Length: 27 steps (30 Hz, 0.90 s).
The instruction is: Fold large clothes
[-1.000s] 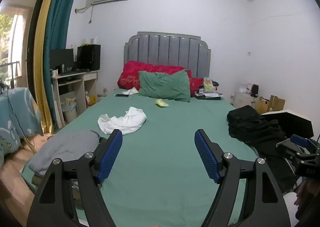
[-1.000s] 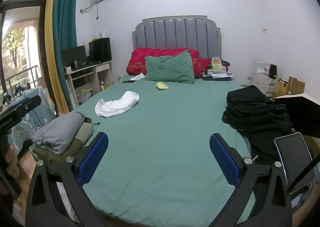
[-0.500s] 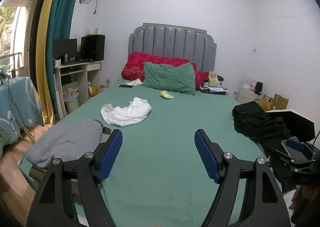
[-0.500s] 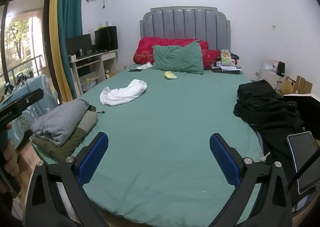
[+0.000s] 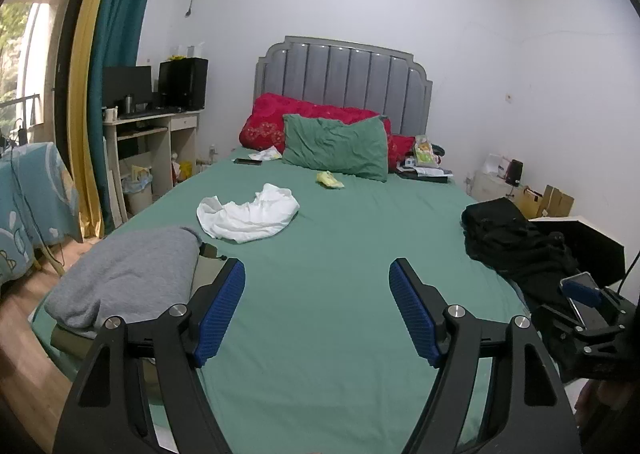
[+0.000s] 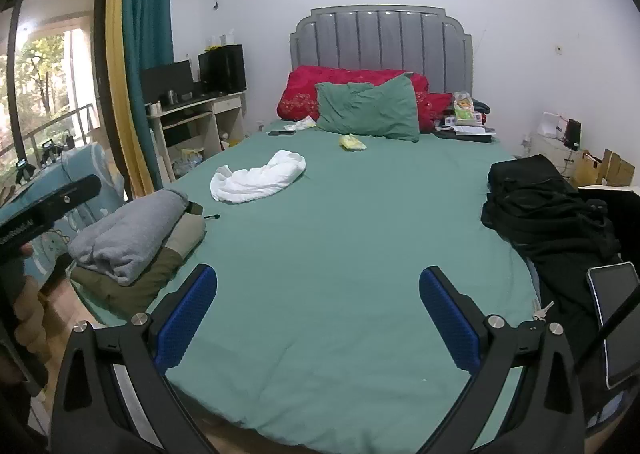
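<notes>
A crumpled white garment (image 5: 248, 211) (image 6: 258, 175) lies on the green bed sheet (image 5: 340, 254) (image 6: 340, 234), left of the middle. A heap of black clothes (image 5: 516, 242) (image 6: 540, 201) lies at the bed's right edge. A folded grey garment (image 5: 124, 278) (image 6: 128, 230) rests on a folded olive one (image 6: 160, 262) at the left front corner. My left gripper (image 5: 318, 314) is open and empty above the bed's front part. My right gripper (image 6: 318, 322) is open and empty, near the foot of the bed.
A green pillow (image 5: 336, 147) and red pillows (image 5: 272, 121) lean on the grey headboard (image 6: 380, 37). A small yellow item (image 5: 330, 179) lies near them. A desk (image 5: 152, 141) stands left of the bed, boxes (image 5: 548, 201) at the right. A phone (image 6: 620, 318) is mounted on my right gripper.
Both grippers have moved forward toward the bed and a little lower; the clothes look nearer. Both stay open and empty.
</notes>
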### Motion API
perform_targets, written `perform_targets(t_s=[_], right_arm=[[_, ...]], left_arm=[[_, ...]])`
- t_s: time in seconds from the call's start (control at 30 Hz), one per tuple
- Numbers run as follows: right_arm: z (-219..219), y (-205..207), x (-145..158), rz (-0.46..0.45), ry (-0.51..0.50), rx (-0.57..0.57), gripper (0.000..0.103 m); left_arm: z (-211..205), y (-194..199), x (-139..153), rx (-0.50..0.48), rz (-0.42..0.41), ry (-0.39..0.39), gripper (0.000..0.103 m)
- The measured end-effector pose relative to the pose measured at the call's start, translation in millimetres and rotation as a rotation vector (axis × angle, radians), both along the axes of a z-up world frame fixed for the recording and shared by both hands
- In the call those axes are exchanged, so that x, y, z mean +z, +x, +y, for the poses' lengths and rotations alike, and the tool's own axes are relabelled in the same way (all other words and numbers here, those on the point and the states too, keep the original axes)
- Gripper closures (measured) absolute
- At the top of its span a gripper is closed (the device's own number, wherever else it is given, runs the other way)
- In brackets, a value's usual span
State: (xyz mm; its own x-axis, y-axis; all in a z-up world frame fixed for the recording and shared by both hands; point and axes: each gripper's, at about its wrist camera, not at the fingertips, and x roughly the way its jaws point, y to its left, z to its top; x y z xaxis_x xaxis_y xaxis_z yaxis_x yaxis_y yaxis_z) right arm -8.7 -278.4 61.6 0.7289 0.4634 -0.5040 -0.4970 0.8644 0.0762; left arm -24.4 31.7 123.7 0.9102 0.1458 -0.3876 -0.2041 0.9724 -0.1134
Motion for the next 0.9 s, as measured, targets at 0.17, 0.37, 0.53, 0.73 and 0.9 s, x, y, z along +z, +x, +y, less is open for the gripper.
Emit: perform_targets(t_s=[0.17, 0.37, 0.53, 0.73, 0.9], right_arm=[[0.1, -0.7, 0.9, -0.002, -0.004, 0.000, 0.003], [-0.5, -0.4, 0.9, -0.003, -0.004, 0.001, 0.003], [-0.7, -0.4, 0.9, -0.003, -0.004, 0.000, 0.003], [-1.3, -0.8, 1.4, -0.005, -0.005, -0.001, 0.003], [-1.3, -1.8, 1.6, -0.004, -0.004, -0.001, 0.003]], left_arm=[[-0.2, 1.6, -1.2, -0.006, 0.002, 0.003, 0.025], [0.3, 1.5, -2.2, -0.008, -0.001, 0.009, 0.025], [3.3, 0.3, -2.0, -0.010, -0.010, 0.009, 0.025], [3.4, -0.2, -2.3, -0.012, -0.010, 0.009, 0.025], [4.6, -0.1, -2.0, -0.014, -0.011, 0.010, 0.025]])
